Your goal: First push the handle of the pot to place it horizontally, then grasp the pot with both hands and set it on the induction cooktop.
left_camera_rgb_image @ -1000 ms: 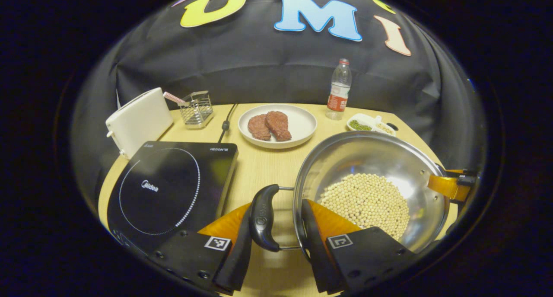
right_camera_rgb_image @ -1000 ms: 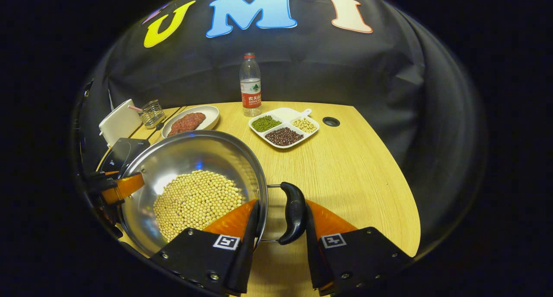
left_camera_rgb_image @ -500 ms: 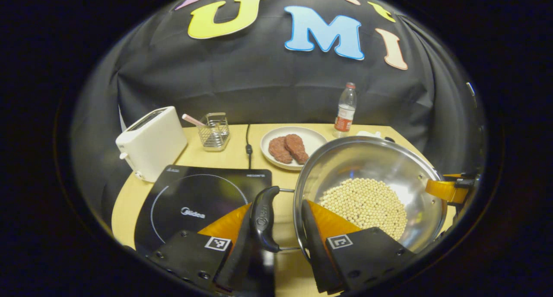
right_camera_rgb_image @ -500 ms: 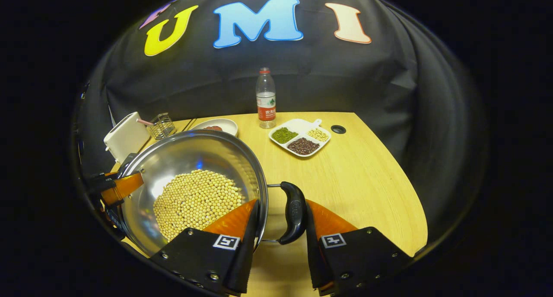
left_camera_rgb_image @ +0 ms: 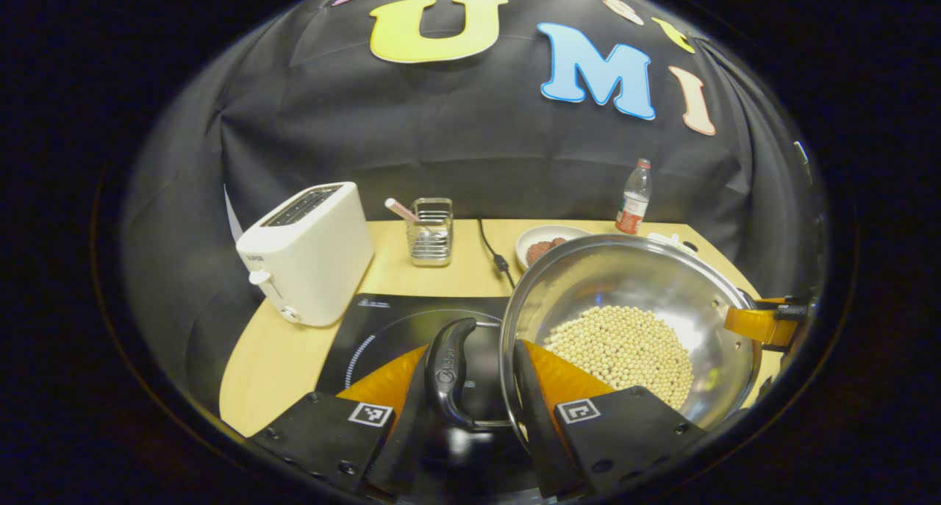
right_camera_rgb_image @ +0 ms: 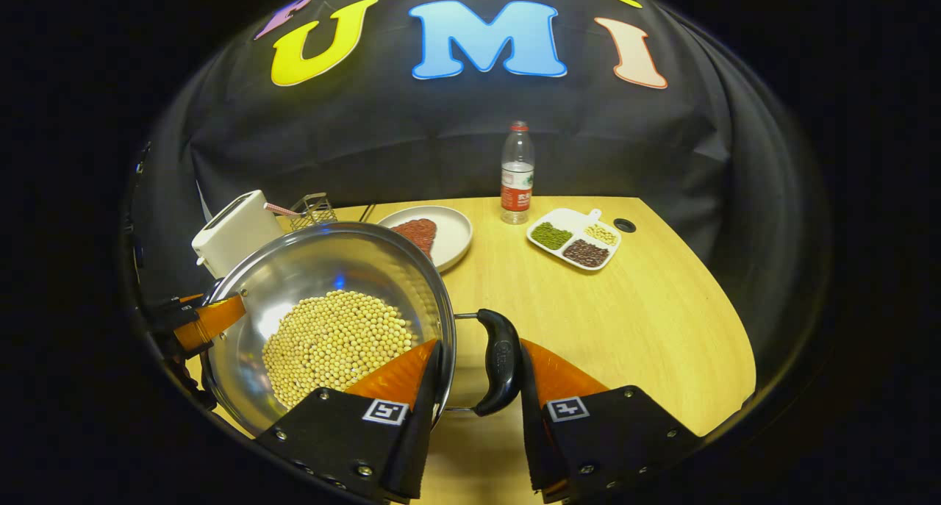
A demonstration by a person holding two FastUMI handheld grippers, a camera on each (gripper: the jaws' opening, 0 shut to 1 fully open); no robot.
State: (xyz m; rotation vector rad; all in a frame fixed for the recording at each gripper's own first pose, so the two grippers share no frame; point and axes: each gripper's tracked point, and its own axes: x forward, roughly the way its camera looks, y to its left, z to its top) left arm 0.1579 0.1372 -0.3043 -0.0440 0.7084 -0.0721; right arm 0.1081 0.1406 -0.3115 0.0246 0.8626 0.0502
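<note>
A steel pot holding soybeans hangs in the air between both grippers. My left gripper is shut on the pot's black left handle, one finger outside the handle and the other inside the rim. Beneath that handle and the pot's left edge lies the black induction cooktop. In the right gripper view, my right gripper is shut on the pot's right handle in the same way. Each view also shows the other gripper's orange finger at the pot's far side.
A white toaster stands behind the cooktop's left side, with a wire rack and a black cable beside it. A plate of meat, a water bottle and a divided dish of beans sit farther back.
Both grippers have carried the pot to the left; its left handle and edge now hang over the cooktop. The toaster looms closer, and the plate has slid behind the pot in the left gripper view.
</note>
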